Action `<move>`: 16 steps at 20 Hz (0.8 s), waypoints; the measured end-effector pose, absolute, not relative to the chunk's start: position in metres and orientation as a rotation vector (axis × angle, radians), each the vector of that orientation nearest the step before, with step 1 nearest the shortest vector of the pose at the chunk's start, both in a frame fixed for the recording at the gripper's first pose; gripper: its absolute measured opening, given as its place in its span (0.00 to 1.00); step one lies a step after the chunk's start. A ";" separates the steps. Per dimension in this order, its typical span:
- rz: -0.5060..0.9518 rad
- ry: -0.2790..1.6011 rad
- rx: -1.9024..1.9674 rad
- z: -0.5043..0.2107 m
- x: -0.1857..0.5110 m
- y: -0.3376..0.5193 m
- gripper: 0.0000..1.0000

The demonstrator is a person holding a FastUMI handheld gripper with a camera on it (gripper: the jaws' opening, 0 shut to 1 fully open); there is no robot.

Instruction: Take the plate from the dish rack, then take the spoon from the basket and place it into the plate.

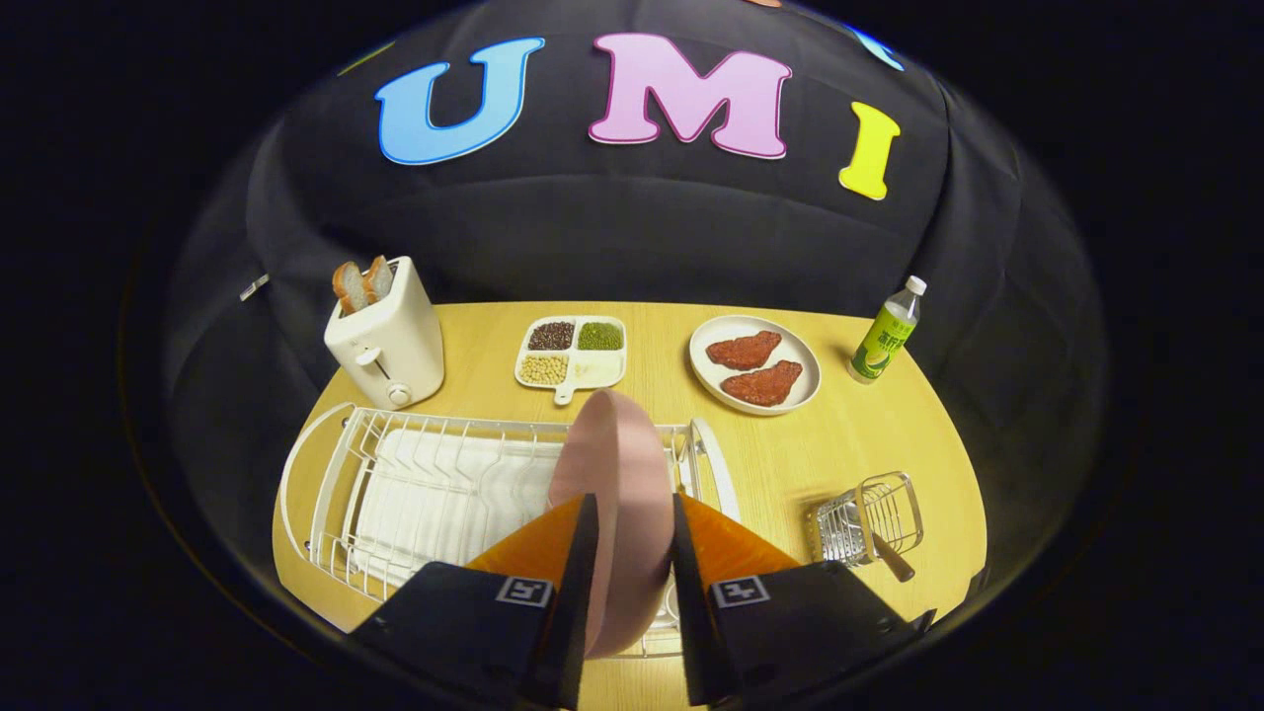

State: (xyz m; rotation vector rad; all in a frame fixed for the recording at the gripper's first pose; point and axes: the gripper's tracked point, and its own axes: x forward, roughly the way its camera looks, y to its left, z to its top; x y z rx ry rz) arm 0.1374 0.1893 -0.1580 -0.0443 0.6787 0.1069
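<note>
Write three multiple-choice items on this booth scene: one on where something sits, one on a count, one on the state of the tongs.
1. Where is the pink plate?
A. flat on the table
B. on edge between the tongs' fingers, over the dish rack
C. beside the bottle

2. How many bread slices stand in the toaster?
A. none
B. two
C. four

3. What are the tongs doing?
A. shut on the pink plate
B. open above the basket
C. shut on the spoon

Key: 1 B, the plate stands upright between both fingers; 2 B, two slices poke from the slots; 3 A, both fingers press the plate's faces.
</note>
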 end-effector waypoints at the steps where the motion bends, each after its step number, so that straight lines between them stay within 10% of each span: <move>1: 0.102 0.687 -0.030 -0.160 0.136 0.189 0.39; 16: 0.030 0.648 -0.019 -0.139 0.139 0.179 0.31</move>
